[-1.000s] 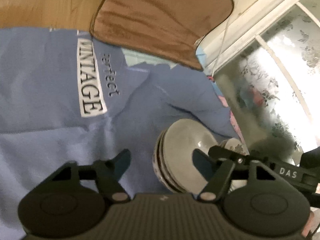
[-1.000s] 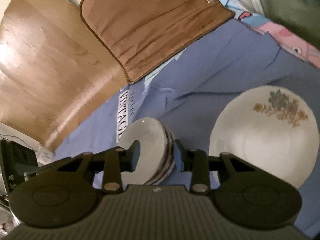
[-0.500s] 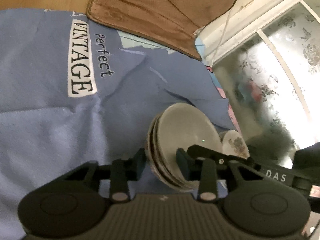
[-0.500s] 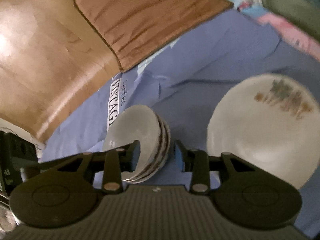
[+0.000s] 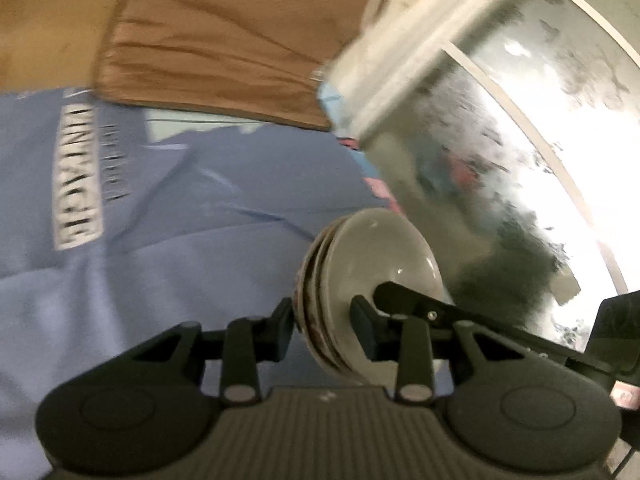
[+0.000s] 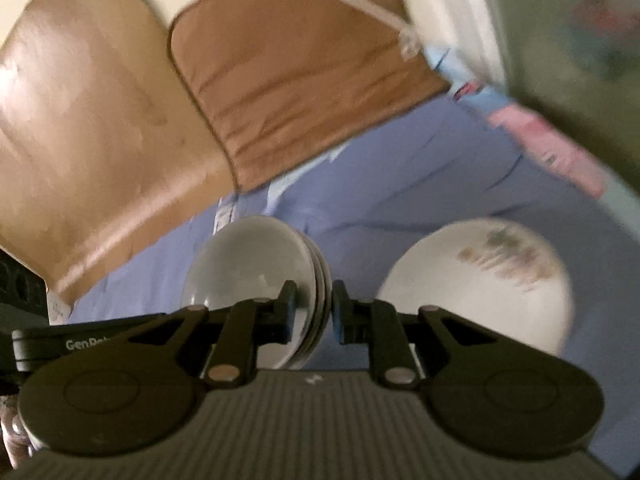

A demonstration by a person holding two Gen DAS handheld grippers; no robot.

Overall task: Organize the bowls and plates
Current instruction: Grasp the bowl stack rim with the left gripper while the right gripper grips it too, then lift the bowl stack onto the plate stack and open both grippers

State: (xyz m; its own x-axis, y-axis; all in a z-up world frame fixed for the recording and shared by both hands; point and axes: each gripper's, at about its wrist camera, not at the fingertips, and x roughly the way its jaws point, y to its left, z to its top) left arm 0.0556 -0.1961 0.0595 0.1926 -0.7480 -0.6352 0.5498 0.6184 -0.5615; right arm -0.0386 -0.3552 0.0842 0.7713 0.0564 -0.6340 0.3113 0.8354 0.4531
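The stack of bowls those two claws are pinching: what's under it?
Under the stack of bowls only wrinkled blue bedsheet shows. The left gripper and right gripper clamp opposite rims. Whether its base touches the sheet is hidden.

Blue sheet [image 5: 168,248] w/ white "VINTAGE" label [image 5: 76,176] spread across foreground. Brown cushion [image 5: 224,40] at far edge, on wood-tone floor [image 6: 80,128]. Frosted patterned window [image 5: 520,140] at right w/ white frame [image 5: 404,56], strong daylight coming thru (blown out). Pink-and-pale-blue fabric [image 6: 548,152] along window side. Blurry overall.
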